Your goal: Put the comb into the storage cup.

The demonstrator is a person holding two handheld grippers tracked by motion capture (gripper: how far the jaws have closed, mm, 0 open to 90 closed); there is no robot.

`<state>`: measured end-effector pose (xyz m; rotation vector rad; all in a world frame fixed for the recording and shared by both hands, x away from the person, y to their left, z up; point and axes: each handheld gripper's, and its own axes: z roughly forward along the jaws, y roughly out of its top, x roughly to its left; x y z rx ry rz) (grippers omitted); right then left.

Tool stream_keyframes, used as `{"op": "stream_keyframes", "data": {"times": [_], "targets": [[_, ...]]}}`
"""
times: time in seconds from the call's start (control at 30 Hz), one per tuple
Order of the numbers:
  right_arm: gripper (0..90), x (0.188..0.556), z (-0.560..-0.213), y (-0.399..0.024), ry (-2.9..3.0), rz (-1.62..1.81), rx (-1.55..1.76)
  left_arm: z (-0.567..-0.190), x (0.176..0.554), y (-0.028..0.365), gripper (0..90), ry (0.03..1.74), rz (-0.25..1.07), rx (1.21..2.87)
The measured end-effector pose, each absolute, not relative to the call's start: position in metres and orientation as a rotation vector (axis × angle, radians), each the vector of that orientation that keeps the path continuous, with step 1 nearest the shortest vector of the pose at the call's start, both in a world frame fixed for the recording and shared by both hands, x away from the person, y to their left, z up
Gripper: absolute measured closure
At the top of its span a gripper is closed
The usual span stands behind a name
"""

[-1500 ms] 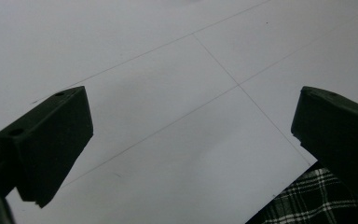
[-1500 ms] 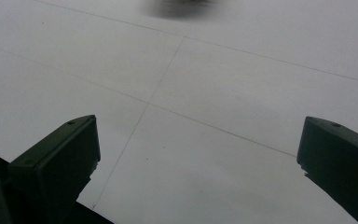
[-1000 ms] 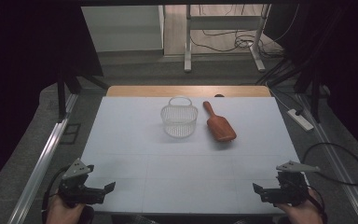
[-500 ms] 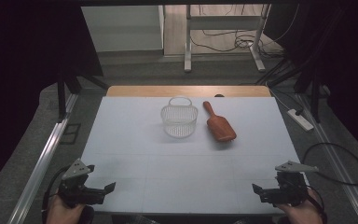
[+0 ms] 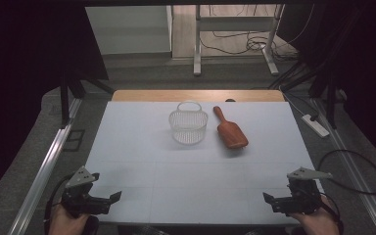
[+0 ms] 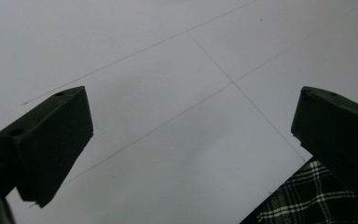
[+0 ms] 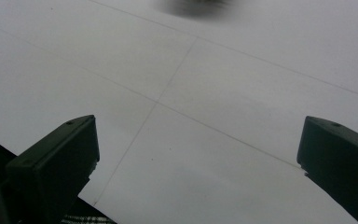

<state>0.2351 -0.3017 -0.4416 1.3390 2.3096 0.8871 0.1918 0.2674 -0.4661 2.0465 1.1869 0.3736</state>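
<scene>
Surface is a white sheet with thin grid lines. Its near edge runs along the bottom of the high view, and a wooden strip shows past its far edge. The whole lower half of the sheet is bare — wide open room between the two grippers.

Left gripper sits at lower left of the high view, at the near-left corner of the surface, held in the person's hand, jaws pointing toward frame centre. In the left gripper view the jaws stand wide apart with nothing but bare sheet between them; plaid cloth shows at that frame's lower right, past the sheet edge.

Right gripper sits at lower right, at the near-right corner, mirrored pose, jaws pointing inward. Right gripper view shows its jaws spread wide too, nothing held.

Nearest things are well away, in the upper middle of the high view: a white mesh basket with its handle up, and a brown wooden scoop just beside it on the right, handle toward the far edge — a small gap between the two.

No readable labels or writing.
</scene>
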Motion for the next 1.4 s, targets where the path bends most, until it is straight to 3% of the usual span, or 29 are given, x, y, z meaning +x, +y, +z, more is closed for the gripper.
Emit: {"op": "stream_keyframes", "data": {"times": [1.4], "targets": [[0.0, 0.301, -0.420, -0.268, 2.388, 0.980, 1.214, -0.467, 0.193, 0.267, 0.0, 1.188, 0.367, 2.055]]}}
